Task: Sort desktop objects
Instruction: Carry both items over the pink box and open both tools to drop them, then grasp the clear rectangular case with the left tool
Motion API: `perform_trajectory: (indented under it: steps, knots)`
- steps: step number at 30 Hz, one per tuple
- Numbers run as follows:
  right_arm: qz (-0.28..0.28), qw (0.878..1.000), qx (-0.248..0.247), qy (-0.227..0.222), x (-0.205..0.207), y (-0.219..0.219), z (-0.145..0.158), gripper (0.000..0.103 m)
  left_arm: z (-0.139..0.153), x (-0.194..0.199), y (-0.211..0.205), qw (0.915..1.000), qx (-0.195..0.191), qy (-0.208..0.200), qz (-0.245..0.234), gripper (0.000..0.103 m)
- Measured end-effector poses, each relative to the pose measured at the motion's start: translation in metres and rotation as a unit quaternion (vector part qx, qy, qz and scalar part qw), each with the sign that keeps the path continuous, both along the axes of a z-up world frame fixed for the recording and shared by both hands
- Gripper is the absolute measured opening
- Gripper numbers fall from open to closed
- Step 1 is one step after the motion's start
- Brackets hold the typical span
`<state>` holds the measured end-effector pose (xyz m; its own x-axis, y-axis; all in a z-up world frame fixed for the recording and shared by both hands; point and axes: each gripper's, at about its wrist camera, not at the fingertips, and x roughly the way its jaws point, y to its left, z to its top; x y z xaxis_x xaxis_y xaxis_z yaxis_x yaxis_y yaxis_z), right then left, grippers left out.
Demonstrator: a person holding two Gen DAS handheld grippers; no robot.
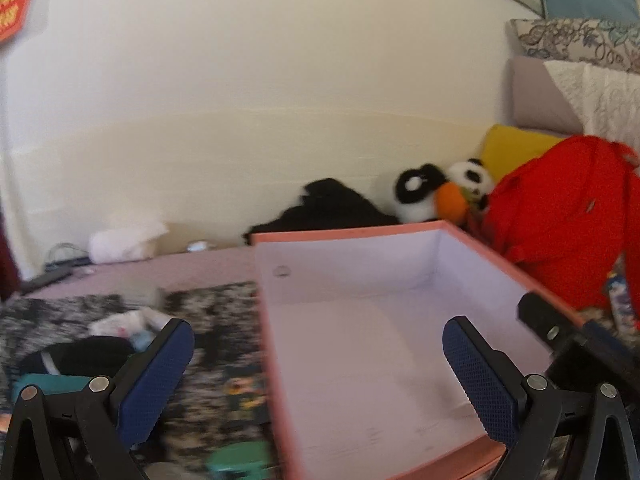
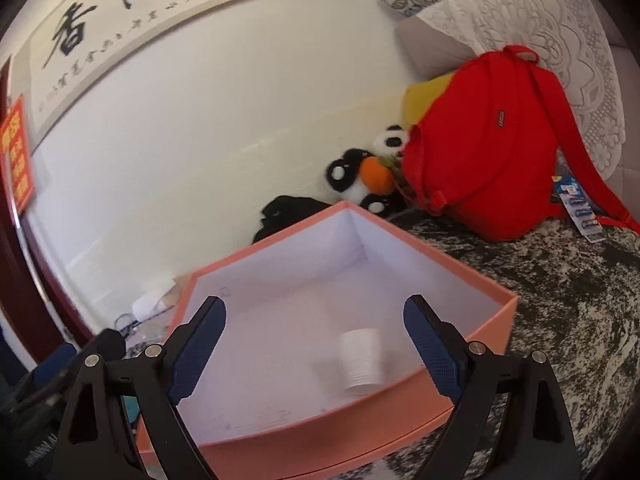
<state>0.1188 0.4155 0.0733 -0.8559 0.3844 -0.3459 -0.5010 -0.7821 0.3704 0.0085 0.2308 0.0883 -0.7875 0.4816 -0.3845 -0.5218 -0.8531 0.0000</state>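
A salmon-pink open box (image 2: 472, 292) with a white inside stands on the mottled black-and-white cloth. A white ribbed cup (image 2: 360, 362) lies on its side inside the box near the front wall. My right gripper (image 2: 316, 320) is open and empty, above the box's front edge, over the cup. My left gripper (image 1: 318, 344) is open and empty, straddling the left wall of the box (image 1: 272, 360). Left of the box lie a teal item (image 1: 44, 384), a black item (image 1: 80, 354) and a crumpled white wrapper (image 1: 128, 320), all blurred. The other gripper's black tip (image 1: 544, 320) shows at the box's right rim.
A red backpack (image 2: 484, 148) leans at the back right, with a panda plush (image 2: 376, 172) holding an orange ball and a black cloth (image 2: 288, 212) beside it. Blue-and-white packets (image 2: 580, 204) lie by the backpack. The wall stands close behind.
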Motion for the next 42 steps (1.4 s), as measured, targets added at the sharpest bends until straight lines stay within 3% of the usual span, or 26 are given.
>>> perform_trajectory:
  steps: [6,11,16,22,31,34,35,37,39,42]
  knots:
    - [0.045,0.999,0.012,0.007,-0.007,-0.046,0.007,0.093,-0.015,-0.004,-0.057,0.9980,-0.024,-0.014,0.057,0.103]
    - [0.086,0.996,0.020,0.013,-0.016,-0.088,0.009,0.093,-0.040,-0.006,-0.115,0.9875,-0.054,-0.030,0.145,0.103]
    - [0.134,0.990,0.036,0.012,-0.023,-0.134,0.010,0.093,-0.066,-0.015,-0.161,0.9725,-0.065,-0.069,0.213,0.103]
    - [0.173,0.983,0.052,0.008,-0.028,-0.176,0.007,0.093,-0.096,-0.026,-0.217,0.9460,-0.077,-0.115,0.293,0.103]
    - [0.187,0.980,0.074,-0.001,-0.032,-0.195,0.003,0.093,-0.135,-0.045,-0.232,0.9355,-0.044,-0.207,0.283,0.100]
    - [0.192,0.979,0.068,0.002,-0.033,-0.191,0.003,0.093,-0.146,-0.045,-0.232,0.9358,-0.041,-0.224,0.269,0.070]
    - [0.196,0.978,0.065,0.003,-0.033,-0.189,0.003,0.093,-0.150,-0.046,-0.233,0.9365,-0.040,-0.230,0.262,0.047]
    - [0.205,0.977,0.059,0.007,-0.033,-0.188,0.003,0.092,-0.153,-0.046,-0.236,0.9401,-0.034,-0.231,0.248,0.041]
    - [0.213,0.976,0.055,0.010,-0.033,-0.186,0.003,0.091,-0.152,-0.045,-0.238,0.9444,-0.037,-0.221,0.241,0.027]
    - [0.222,0.973,0.058,0.009,-0.033,-0.187,0.003,0.087,-0.140,-0.038,-0.241,0.9511,-0.036,-0.205,0.228,0.023]
